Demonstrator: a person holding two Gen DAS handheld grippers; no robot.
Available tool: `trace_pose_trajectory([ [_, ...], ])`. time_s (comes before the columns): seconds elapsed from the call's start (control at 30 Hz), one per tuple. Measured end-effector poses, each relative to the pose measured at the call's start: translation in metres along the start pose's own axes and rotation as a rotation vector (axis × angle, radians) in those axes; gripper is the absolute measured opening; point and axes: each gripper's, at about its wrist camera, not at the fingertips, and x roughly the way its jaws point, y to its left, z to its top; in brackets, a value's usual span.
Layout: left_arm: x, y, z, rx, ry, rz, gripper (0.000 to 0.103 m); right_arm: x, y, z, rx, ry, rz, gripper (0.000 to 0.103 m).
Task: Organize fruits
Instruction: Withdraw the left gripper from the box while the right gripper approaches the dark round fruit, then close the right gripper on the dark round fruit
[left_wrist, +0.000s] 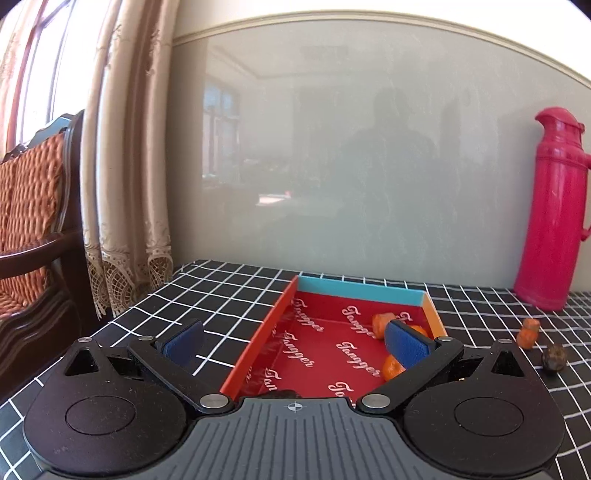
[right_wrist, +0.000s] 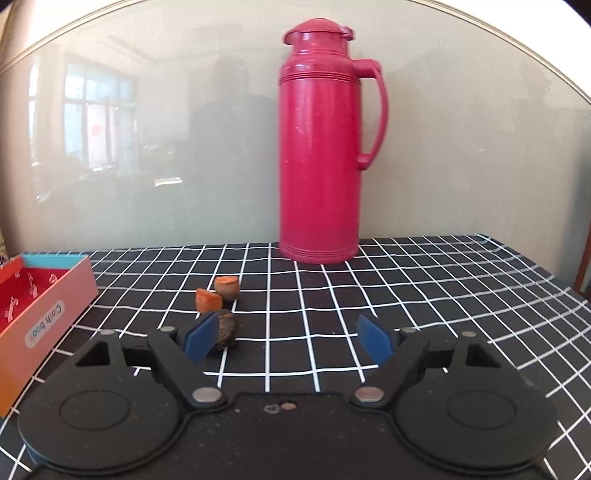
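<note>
Right gripper (right_wrist: 286, 338) open near dark, rough-skinned round fruit (right_wrist: 225, 332).

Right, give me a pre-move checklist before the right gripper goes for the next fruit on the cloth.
1. Right gripper open and empty: ok.
2. Dark fruit between its fingers: not ok, it sits by the left finger, off centre.
3. Orange pieces clear of the dark fruit: ok, they lie behind it.
4. Box has free floor: ok.
5. Left gripper out of the box: not ok, it is open over it.
6. Red flask clear of the path: ok, well behind.
</note>
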Motion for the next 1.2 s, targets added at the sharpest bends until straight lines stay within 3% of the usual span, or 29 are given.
trace_pose_trajectory([
  [0.2, 0.013, 0.005, -0.005, -0.004, 0.05, 0.006, 0.103, 0.007, 0.015, 0.001, -0.058, 0.006, 0.018, 0.082],
  [0.4, 0.015, 0.015, -0.004, -0.017, 0.044, 0.01, 0.103, 0.025, 0.026, 0.004, -0.073, 0.042, 0.04, 0.08],
  [1.07, 0.036, 0.066, -0.005, -0.062, 0.083, 0.167, 0.103, 0.085, 0.063, 0.006, -0.117, 0.18, 0.036, 0.072],
  [1.2, 0.037, 0.074, -0.006, -0.071, 0.089, 0.172, 0.103, 0.096, 0.064, 0.005, -0.109, 0.22, 0.021, 0.067],
])
